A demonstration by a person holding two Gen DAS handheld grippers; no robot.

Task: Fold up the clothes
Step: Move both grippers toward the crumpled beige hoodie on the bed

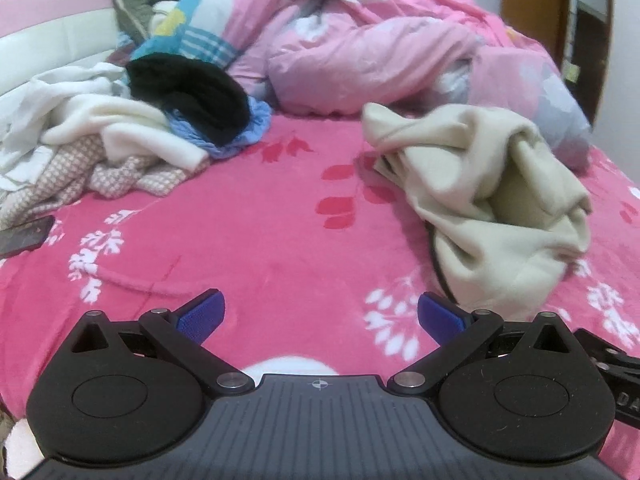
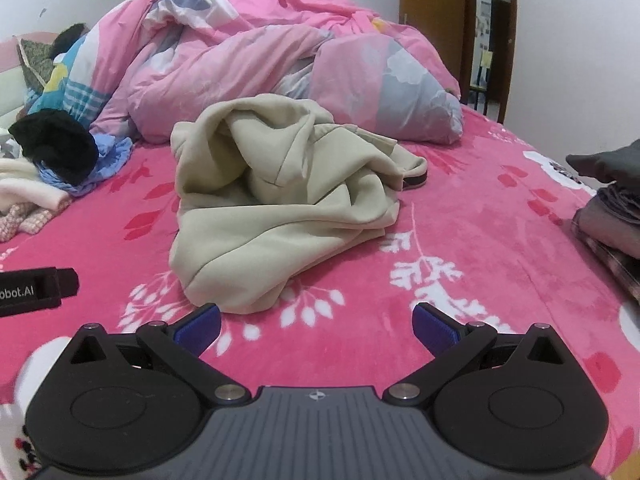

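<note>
- Crumpled beige fleece garment (image 2: 280,200) lies bunched on the pink leaf-printed bedspread (image 2: 460,248), its long axis running from the near-left hem away toward the far right.
- Right wrist view alone shows a folded stack of grey and plaid clothes (image 2: 612,232) at the right edge; left wrist view alone shows a dark phone (image 1: 24,236) beside the heap of white, black and blue laundry (image 1: 120,128).
- Right gripper (image 2: 316,326) has its jaws spread wide and empty, the garment's hem just ahead of its left finger.
- Left gripper (image 1: 320,316) is likewise wide and empty, the garment ahead to its right.
</note>
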